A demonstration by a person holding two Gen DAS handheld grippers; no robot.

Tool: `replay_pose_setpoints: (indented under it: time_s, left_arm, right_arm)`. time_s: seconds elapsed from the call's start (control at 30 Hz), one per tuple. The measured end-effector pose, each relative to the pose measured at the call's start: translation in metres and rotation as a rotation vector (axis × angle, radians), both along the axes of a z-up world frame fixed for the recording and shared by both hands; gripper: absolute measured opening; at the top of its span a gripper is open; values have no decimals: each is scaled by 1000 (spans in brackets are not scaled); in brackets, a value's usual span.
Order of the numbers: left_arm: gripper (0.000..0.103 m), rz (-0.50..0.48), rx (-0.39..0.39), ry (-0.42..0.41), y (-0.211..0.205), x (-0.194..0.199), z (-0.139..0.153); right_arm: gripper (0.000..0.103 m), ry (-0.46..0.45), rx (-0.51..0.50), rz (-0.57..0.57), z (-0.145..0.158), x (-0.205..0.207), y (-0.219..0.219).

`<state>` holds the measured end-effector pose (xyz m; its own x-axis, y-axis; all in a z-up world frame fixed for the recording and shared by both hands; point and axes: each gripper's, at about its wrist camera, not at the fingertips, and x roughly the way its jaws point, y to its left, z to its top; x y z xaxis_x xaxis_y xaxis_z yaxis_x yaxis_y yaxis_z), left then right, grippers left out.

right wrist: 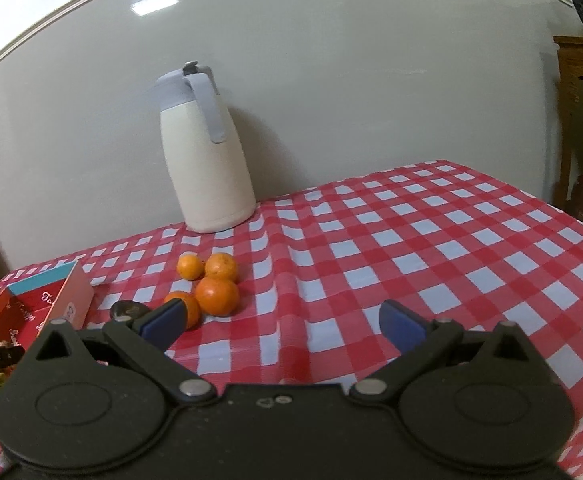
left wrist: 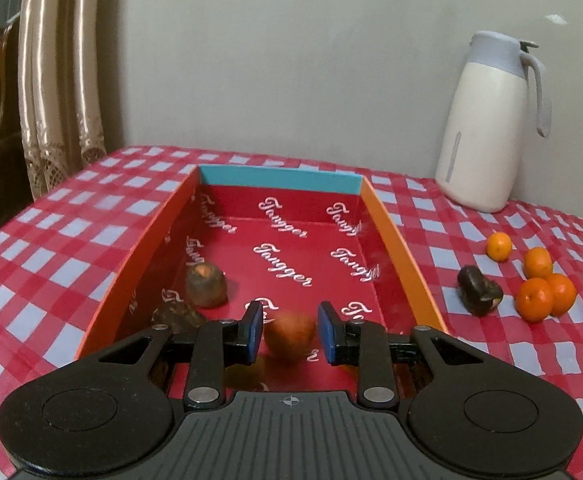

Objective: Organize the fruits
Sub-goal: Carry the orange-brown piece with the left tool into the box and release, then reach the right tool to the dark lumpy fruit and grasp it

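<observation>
Left wrist view looks down into the red box [left wrist: 401,248], which stands on the checked tablecloth [left wrist: 71,248] and already holds some fruit: a brownish round fruit [left wrist: 205,284] near its left wall, a darker lumpy one [left wrist: 175,314] just in front of that, and a blurred orange-brown fruit [left wrist: 289,334] on the near floor. So, as a judgement, the sorting is partly done — what is left lies outside the box to its right: four small oranges [left wrist: 537,280] clustered together, with a dark fruit [left wrist: 477,290] between them and the box wall. The left gripper [left wrist: 289,332] hangs over the near end of the box, tilted downward; its blue pads are drawn in narrow on either side of the orange-brown fruit, but the blur hides whether they press on it or the fruit simply lies beneath them. In the right wrist view the right gripper [right wrist: 283,322] has its jaws spread wide and empty, angled down at the cloth just right of the oranges [right wrist: 211,284]. A white jug [right wrist: 207,156] stands behind them by the wall.
</observation>
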<state>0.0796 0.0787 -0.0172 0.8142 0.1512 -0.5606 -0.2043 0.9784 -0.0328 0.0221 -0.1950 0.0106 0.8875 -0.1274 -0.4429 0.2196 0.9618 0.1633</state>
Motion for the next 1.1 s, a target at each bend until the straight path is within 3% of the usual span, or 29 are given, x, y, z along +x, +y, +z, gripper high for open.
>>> replay_pose_setpoints:
  time_s: [0.07, 0.13, 0.2, 0.7, 1.1]
  left_arm:
    - [31, -1, 13, 4, -1, 0, 0]
    - [38, 4, 20, 6, -1, 1, -1]
    - [63, 20, 21, 16, 1, 1, -2]
    - [64, 44, 115, -5, 18, -9, 1]
    - [64, 67, 128, -1, 39, -13, 2]
  right_arm:
    - [103, 0, -7, 7, 0, 0, 3]
    - [103, 0, -10, 10, 0, 1, 4]
    - [103, 0, -8, 10, 1, 1, 5]
    - [103, 1, 2, 32, 1, 7, 12]
    - [103, 1, -2, 53, 0, 10, 18]
